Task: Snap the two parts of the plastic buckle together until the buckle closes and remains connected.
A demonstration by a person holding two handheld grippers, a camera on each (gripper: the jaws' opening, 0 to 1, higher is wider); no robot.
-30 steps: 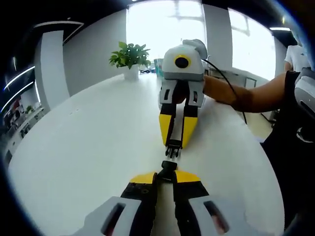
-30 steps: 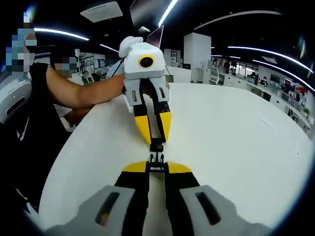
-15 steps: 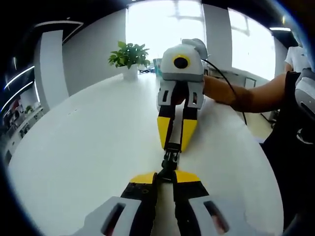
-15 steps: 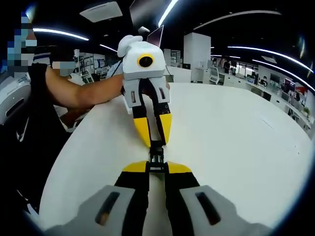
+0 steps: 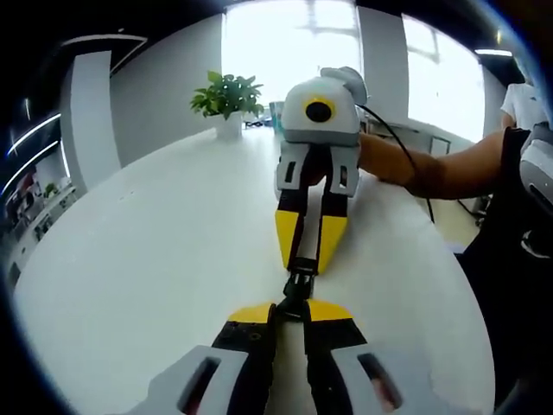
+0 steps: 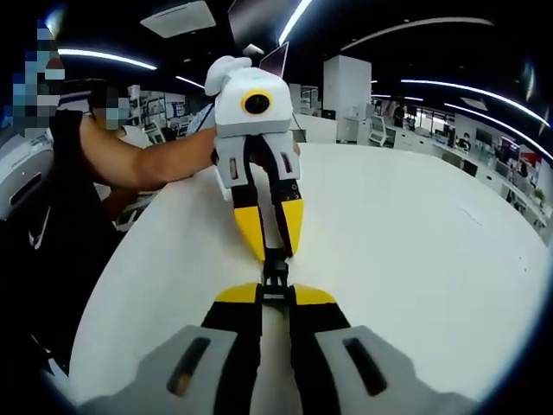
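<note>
since a second ago the gap between the two halves has closed: your right gripper [image 5: 303, 259] has come in nose to nose with your left gripper [image 5: 291, 309], and the black buckle [image 5: 296, 285] now reads as one piece held between their tips, just above the white table [image 5: 155, 259]. each claw is clamped on its own half. you are at the snap itself; whether the latch has caught is too small to tell, so next press straight in, then ease apart to test it.
</note>
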